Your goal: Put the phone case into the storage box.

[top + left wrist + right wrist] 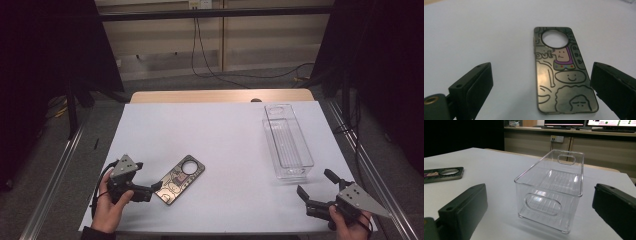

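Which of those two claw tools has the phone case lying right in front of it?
The left gripper: its open jaws point at the cartoon-printed phone case, flat on the white table. The right gripper faces the clear plastic bin instead.

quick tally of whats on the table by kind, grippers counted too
phone case: 1
clear plastic bin: 1
handheld grippers: 2, the left gripper and the right gripper, both with jaws open
total: 4
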`<action>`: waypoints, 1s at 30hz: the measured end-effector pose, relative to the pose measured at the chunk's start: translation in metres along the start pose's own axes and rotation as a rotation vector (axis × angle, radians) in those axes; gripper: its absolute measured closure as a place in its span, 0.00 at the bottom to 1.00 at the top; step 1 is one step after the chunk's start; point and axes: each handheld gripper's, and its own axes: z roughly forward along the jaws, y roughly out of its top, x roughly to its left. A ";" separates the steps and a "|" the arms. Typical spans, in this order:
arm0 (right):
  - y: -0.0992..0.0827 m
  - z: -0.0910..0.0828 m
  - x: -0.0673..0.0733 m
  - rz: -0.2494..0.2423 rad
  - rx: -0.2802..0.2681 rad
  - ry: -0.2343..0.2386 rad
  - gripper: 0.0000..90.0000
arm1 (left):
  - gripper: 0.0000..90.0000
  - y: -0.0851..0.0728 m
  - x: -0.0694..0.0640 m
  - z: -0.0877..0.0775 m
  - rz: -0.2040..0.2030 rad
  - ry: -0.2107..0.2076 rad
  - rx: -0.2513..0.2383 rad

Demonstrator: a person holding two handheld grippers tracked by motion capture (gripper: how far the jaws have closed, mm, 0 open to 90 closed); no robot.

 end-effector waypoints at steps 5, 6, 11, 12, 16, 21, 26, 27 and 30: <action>0.000 0.000 0.000 -0.001 0.001 0.000 0.00 | 0.05 0.006 -0.007 0.008 0.021 -0.049 0.042; 0.000 0.000 0.000 0.000 0.000 0.001 0.00 | 0.05 0.008 -0.009 0.010 0.027 -0.048 0.049; 0.000 0.000 0.000 -0.001 0.001 0.002 0.00 | 0.05 0.011 -0.015 0.021 0.045 -0.074 0.102; 0.000 0.000 0.000 -0.001 0.001 0.002 0.00 | 0.05 0.012 -0.015 0.024 0.047 -0.070 0.110; 0.000 0.001 0.000 -0.001 0.001 0.003 0.00 | 0.05 0.014 -0.016 0.030 0.051 -0.068 0.119; 0.000 0.001 0.001 -0.002 0.002 0.003 0.00 | 0.05 0.019 -0.017 0.036 0.053 -0.077 0.129; 0.000 0.001 0.001 -0.002 0.003 0.003 0.00 | 0.05 0.024 -0.017 0.047 0.052 -0.095 0.171; 0.000 0.001 0.000 -0.004 0.004 0.007 0.00 | 0.05 0.025 -0.017 0.050 0.052 -0.103 0.182; 0.000 0.001 0.000 -0.005 0.006 0.010 0.00 | 0.06 0.028 -0.016 0.058 0.053 -0.105 0.205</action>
